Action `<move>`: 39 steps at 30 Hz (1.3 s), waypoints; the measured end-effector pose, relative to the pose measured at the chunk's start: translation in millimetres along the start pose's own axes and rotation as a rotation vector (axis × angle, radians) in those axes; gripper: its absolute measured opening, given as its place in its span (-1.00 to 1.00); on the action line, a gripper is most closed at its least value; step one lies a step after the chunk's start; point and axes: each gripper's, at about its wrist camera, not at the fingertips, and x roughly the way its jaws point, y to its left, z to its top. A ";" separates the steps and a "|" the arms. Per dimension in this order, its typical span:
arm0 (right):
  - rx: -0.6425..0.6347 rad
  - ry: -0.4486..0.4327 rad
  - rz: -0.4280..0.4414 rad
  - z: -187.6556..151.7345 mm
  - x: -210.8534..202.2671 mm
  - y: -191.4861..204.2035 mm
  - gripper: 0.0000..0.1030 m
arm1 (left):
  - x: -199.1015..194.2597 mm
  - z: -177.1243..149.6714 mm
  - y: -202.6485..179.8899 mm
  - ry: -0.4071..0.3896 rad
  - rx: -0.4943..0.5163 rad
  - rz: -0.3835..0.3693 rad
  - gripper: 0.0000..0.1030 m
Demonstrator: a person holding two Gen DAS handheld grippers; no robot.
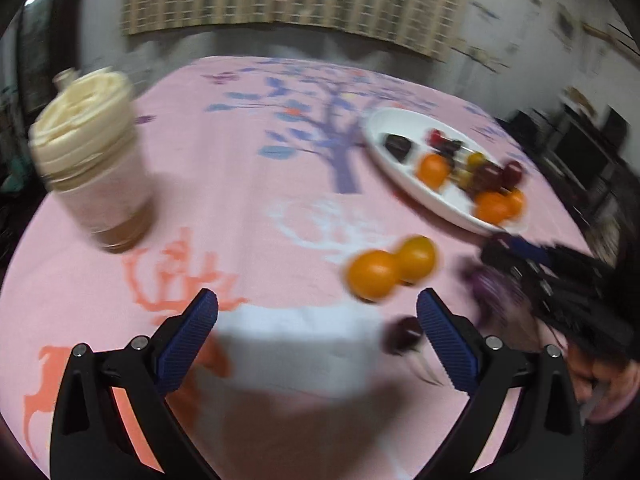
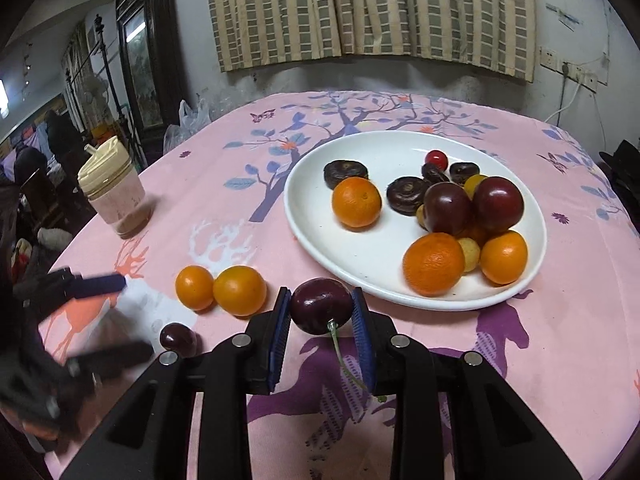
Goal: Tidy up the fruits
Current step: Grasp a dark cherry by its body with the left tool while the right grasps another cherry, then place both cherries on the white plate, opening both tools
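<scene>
A dark cherry (image 2: 320,306) sits clamped between the blue pads of the right gripper (image 2: 321,336), its green stem trailing below, just short of the white plate (image 2: 312,224) on the pink-clothed surface (image 2: 224,184). The plate already carries most of the fruit: oranges, dark plums, small yellow fruits, a red one and several dark flat pieces. Left off it are two oranges (image 2: 222,290) lying side by side and touching, and a second cherry (image 2: 178,340) near them. The left gripper (image 1: 318,334), its jaws spread wide and holding nothing, hangs over the surface beside those strays in a motion-blurred view. A lidded jar (image 2: 114,192) stands well apart. The job looks largely done, with three pieces plus the gripped cherry outstanding.
</scene>
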 end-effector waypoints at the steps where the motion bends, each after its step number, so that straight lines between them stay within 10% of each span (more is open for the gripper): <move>1: 0.006 0.002 -0.002 0.1 -0.1 -1.6 -0.41 | -0.1 -3.8 -10.6 0.006 0.045 -0.043 0.87; 11: 0.010 -0.010 -0.001 1.8 -6.5 -1.1 -0.40 | 18.7 -21.9 -50.3 0.077 0.210 -0.119 -0.04; 32: 0.016 -0.055 0.023 1.1 -24.3 -1.1 -0.41 | 28.7 -26.2 -49.8 0.079 0.215 -0.061 -0.45; 39: 0.062 -0.199 -0.040 17.7 -41.3 -26.8 -0.41 | 8.0 -6.6 -66.3 0.001 0.231 -0.099 -0.45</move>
